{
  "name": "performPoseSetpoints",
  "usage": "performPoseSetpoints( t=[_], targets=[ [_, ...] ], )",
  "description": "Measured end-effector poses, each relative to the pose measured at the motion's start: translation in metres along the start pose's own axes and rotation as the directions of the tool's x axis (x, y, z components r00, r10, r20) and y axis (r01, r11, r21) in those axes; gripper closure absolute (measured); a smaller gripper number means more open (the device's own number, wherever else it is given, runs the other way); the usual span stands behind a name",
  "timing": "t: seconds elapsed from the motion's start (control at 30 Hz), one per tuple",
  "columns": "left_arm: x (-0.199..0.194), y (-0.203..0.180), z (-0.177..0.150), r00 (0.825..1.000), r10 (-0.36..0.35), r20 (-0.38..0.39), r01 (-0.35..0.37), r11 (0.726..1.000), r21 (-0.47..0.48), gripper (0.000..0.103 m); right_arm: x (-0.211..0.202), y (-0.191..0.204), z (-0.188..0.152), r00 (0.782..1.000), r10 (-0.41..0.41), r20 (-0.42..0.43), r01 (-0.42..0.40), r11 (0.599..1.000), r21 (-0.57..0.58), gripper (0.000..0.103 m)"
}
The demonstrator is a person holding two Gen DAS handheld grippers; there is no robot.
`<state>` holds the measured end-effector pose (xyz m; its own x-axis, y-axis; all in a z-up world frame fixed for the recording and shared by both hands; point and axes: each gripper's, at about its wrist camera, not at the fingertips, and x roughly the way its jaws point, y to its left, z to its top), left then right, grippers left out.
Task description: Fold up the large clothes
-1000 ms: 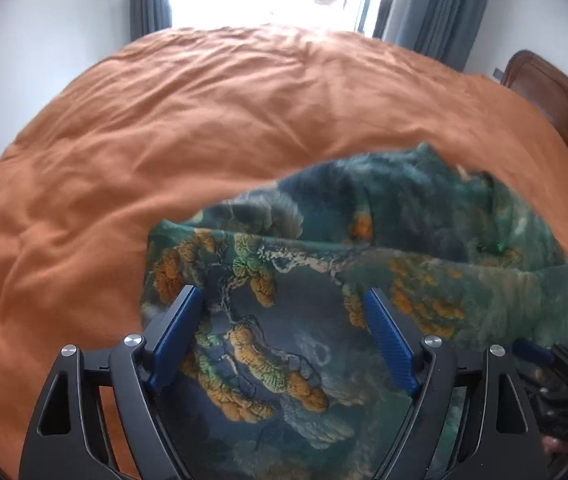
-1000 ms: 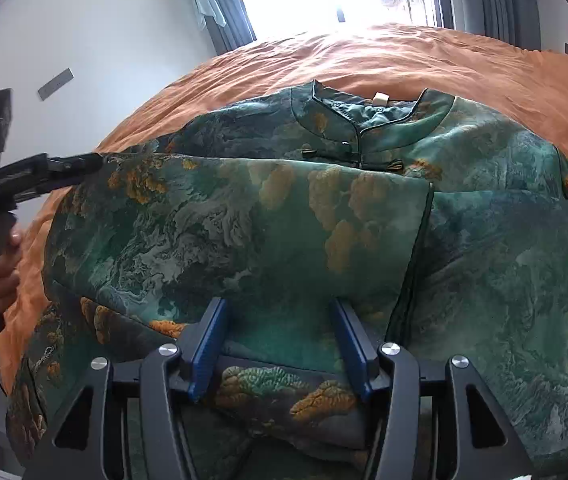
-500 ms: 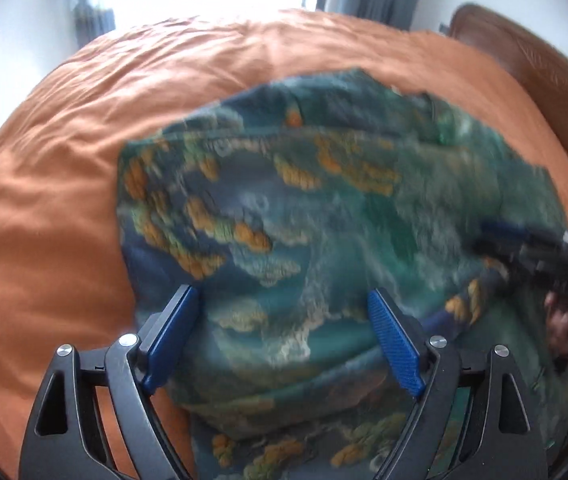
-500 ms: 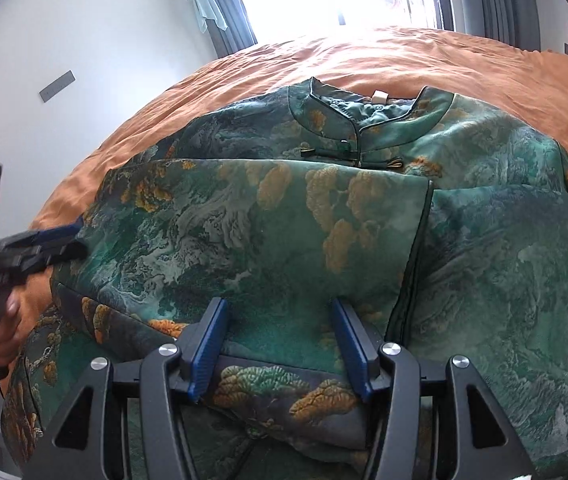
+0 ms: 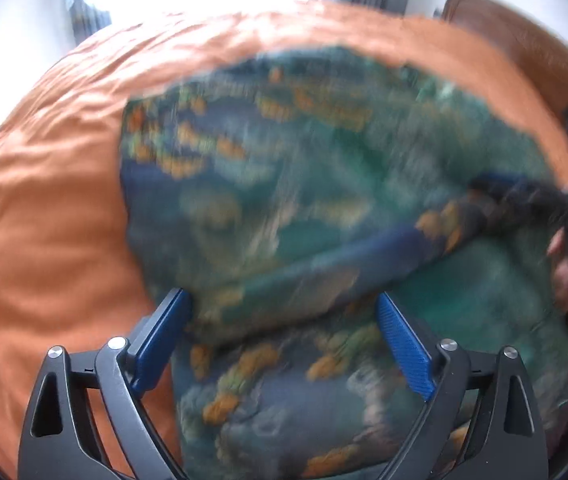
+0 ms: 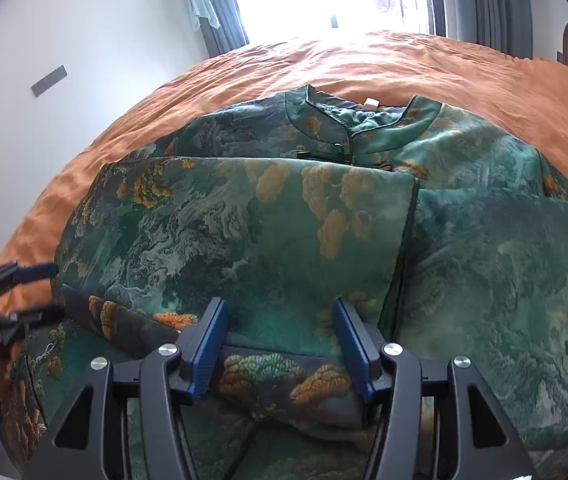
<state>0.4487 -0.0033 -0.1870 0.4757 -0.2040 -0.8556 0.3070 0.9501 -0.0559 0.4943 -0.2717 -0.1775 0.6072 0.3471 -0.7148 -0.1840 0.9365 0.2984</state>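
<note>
Nearer now: green garment (image 6: 243, 232) over rumpled orange bedspread (image 6: 364, 64).

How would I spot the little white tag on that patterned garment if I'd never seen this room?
Start at the orange bedspread, then the green landscape-print garment lying on it. At its far edge, inside the stand-up collar, sits the white tag, the only plain white patch among green and gold.

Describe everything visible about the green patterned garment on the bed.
The green satin-like garment with orange cloud and landscape print lies front up on the orange bedspread. Its stand-up collar with dark piping and a white label points toward the window. One side panel is folded over the front, its dark-trimmed edge running down the middle. The right claw hovers open over the near hem.
</note>
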Motion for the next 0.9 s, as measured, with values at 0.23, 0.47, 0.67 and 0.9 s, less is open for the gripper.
performPoseSetpoints(
  t=[0.23, 0.47, 0.67, 0.9],
  targets=[
    [-0.041, 0.014, -0.027, 0.997, -0.035, 0.075, 0.044, 0.992, -0.120, 0.009, -0.032, 0.006, -0.006, 0.999, -0.036, 0.033, 0.036, 0.999, 0.012, 0.046],
    [-0.112, 0.000, -0.082, 0.979, 0.115, 0.166, -0.103, 0.992, -0.079, 0.006, -0.095, -0.006, -0.048, 0.992, -0.086, 0.092, 0.084, 0.996, 0.021, 0.039],
    [-0.130, -0.033, -0.119, 0.946, 0.282, 0.162, -0.273, 0.959, -0.077, 0.005, -0.151, -0.017, -0.110, 0.963, -0.246, 0.114, 0.238, 0.968, 0.082, 0.023],
    [-0.150, -0.076, -0.122, 0.953, 0.241, 0.185, -0.232, 0.970, -0.070, 0.005, -0.191, -0.005, -0.165, 0.905, -0.419, 0.067, 0.406, 0.901, 0.156, 0.023]
  ],
)
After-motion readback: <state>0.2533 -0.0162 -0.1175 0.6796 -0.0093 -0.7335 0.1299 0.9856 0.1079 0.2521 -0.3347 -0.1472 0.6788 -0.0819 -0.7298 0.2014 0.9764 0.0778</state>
